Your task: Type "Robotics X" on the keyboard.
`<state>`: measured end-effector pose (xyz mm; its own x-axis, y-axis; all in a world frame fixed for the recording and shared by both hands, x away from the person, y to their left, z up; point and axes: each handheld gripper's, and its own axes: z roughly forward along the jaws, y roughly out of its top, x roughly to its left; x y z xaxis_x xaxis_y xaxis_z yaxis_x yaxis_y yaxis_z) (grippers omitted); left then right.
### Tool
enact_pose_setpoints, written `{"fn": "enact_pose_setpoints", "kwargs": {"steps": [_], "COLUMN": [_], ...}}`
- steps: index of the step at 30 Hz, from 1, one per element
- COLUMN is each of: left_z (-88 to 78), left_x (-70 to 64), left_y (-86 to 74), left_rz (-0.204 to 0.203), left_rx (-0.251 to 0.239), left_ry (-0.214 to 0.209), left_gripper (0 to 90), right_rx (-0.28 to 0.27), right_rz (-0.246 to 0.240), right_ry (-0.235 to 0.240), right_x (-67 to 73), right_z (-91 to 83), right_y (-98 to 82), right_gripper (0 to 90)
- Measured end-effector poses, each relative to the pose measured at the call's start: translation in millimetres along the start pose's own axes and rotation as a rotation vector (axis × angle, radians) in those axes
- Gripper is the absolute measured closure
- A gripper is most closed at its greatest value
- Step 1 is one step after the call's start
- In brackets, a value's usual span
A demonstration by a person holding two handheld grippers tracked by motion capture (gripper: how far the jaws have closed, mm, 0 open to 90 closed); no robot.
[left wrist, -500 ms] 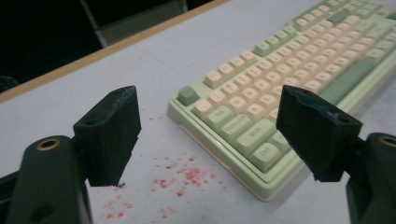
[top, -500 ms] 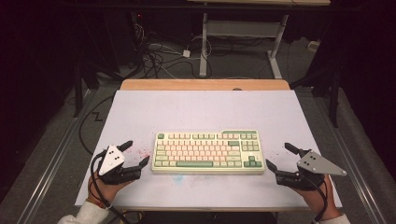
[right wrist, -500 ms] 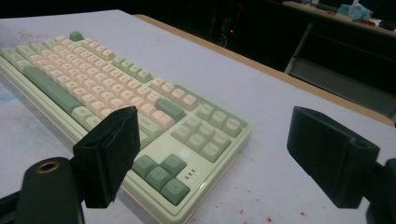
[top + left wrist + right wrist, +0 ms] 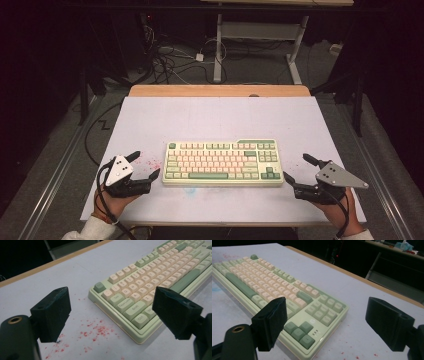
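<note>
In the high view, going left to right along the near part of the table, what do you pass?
Left hand-held gripper → red specks on the table → keyboard → right hand-held gripper.

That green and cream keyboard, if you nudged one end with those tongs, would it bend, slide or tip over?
The keyboard would probably stay stiff: its case looks like thick, solid plastic. It lies flat and low on the table, so tipping seems unlikely; it would more likely slide or pivot on that smooth surface. Its raised keycaps might wobble or catch, so pushing on the case edge seems safer.
</note>
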<state>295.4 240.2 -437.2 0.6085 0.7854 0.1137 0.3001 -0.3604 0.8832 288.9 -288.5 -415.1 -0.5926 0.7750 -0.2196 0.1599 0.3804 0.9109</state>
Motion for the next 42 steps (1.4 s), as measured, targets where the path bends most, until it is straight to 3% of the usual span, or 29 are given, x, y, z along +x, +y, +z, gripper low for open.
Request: {"fn": "enact_pose_setpoints", "kwargs": {"steps": [4, 17, 24, 31, 42], "left_z": [1.1, 6.6, 15.7, 27.7, 40.3], "left_x": [-1.7, -2.7, -4.8, -7.8, -13.1], "left_y": [3.3, 19.4, 26.6, 31.1, 43.1], "left_rz": [0.007, 0.036, 0.05, 0.063, 0.095], "left_rx": [0.02, 0.003, 0.016, 0.041, 0.032], "left_ry": [-0.013, -0.026, -0.026, -0.053, -0.08], "left_gripper": [14.6, 14.8, 15.2, 15.5, 19.8], "right_rx": [-0.006, 0.007, 0.006, 0.008, 0.015], "right_rz": [0.004, -0.016, -0.021, -0.032, -0.036], "right_ry": [0.009, 0.032, 0.038, 0.043, 0.053], "right_x": [0.1, 3.7, 3.2, 4.5, 5.0], "right_z": [-0.4, 8.6, 9.9, 12.7, 16.7], "right_y": [1.8, 7.4, 9.3, 11.0, 12.2], "right_gripper": [18.1, 18.1, 18.4, 18.4, 21.2]}}
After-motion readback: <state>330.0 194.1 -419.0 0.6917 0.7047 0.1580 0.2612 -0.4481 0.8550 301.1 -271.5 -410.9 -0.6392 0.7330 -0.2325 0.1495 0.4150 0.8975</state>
